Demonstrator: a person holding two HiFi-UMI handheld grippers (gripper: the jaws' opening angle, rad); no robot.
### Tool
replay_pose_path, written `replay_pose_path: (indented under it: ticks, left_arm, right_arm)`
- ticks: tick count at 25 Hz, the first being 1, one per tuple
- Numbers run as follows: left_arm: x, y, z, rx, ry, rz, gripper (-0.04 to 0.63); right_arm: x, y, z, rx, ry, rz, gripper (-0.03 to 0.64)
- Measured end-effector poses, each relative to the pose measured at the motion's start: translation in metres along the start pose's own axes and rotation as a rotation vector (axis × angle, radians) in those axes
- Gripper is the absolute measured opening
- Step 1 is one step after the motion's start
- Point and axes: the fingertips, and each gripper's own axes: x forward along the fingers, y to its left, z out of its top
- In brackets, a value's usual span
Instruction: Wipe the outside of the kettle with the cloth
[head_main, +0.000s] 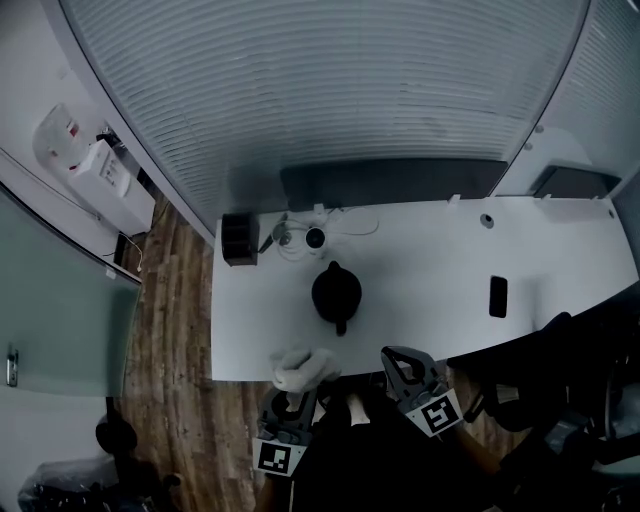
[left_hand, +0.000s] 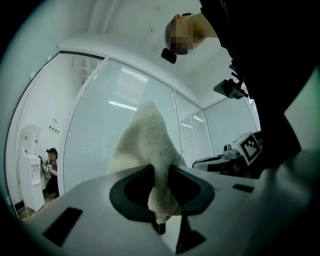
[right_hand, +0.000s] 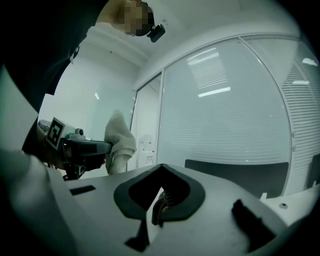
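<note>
Left gripper (head_main: 296, 384) had its jaws clenched on the white cloth (head_main: 303, 366) over the bench (head_main: 430, 300) edge, right gripper (head_main: 398, 358) closed empty; best next, I'd judge, was carrying it forward to the black kettle (head_main: 336, 293) standing mid-bench.

Office premises. Glass partition walls with slatted blinds (head_main: 330, 90) enclose the room. A white bench (head_main: 420, 280) stands on wood-pattern flooring (head_main: 170, 340). A water dispenser (left_hand: 31, 170) stands at the left, by the glazing.

Black kettle (head_main: 336, 292) upright — fluffy white cloth (head_main: 303, 367) bunched, well apart.
</note>
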Motion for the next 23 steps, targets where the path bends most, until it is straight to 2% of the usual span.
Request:
replay_pose_path:
  ticks: [10,23]
  left_arm:
    - [-0.001,0.016,-0.004,0.043,0.016,0.027,0.098]
    - [0.013,0.011,-0.013,0.012,0.030,0.016,0.100]
  right_arm:
    - [-0.004,0.009,0.007,-0.025,-0.003,0.019,-0.002]
    - [-0.012,-0.009,0.002,-0.033,0.018,-0.003,-0.002]
